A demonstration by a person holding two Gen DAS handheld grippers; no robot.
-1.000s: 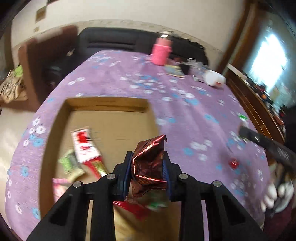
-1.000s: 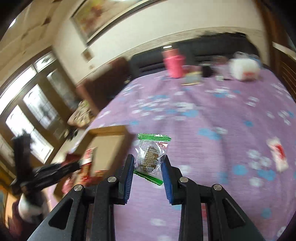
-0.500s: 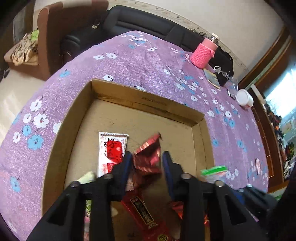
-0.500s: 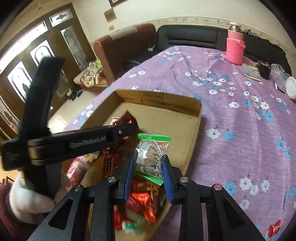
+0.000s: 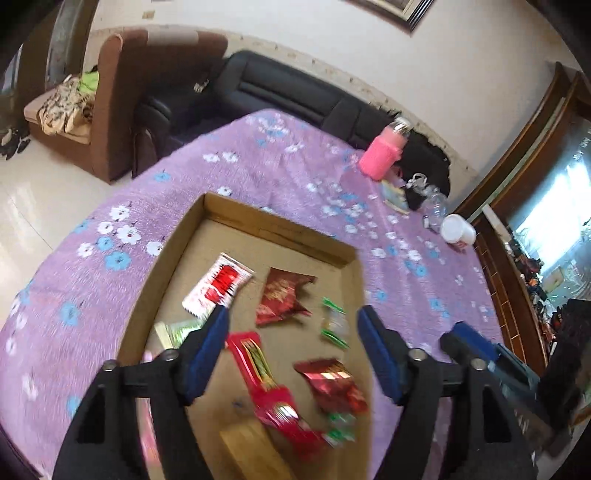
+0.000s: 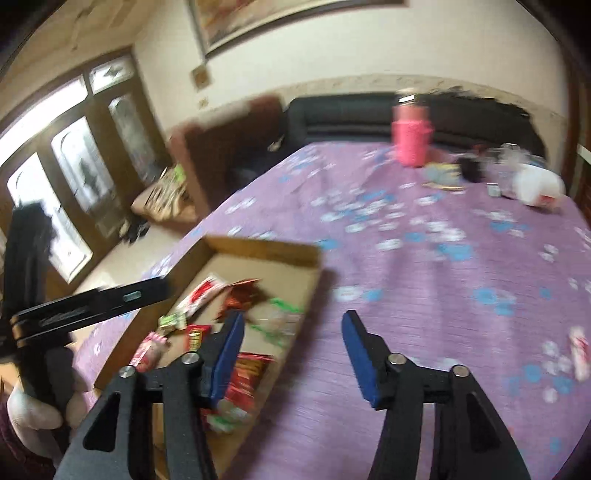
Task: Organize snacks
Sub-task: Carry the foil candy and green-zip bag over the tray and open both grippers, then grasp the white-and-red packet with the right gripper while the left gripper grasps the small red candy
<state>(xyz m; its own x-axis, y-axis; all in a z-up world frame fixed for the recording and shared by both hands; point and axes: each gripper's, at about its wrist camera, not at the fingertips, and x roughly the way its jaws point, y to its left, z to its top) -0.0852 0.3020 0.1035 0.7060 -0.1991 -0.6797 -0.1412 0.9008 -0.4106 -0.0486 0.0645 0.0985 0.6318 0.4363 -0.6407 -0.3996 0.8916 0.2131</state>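
A home living room: black sofa [image 5: 295,96], brown armchair [image 5: 122,92] (clothes heaped), framed picture [image 6: 280,18].

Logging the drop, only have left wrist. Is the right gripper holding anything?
Observer: No. The right gripper is opening, nothing between its fingers.
Operator: Any snacks outside the box?
Observer: One red-and-white packet lies on the purple tablecloth, right of that gripper.
Operator: Where's that gripper relative to the box?
Observer: It straddles the cardboard box at its right wall: one finger over the box, the other over cloth.
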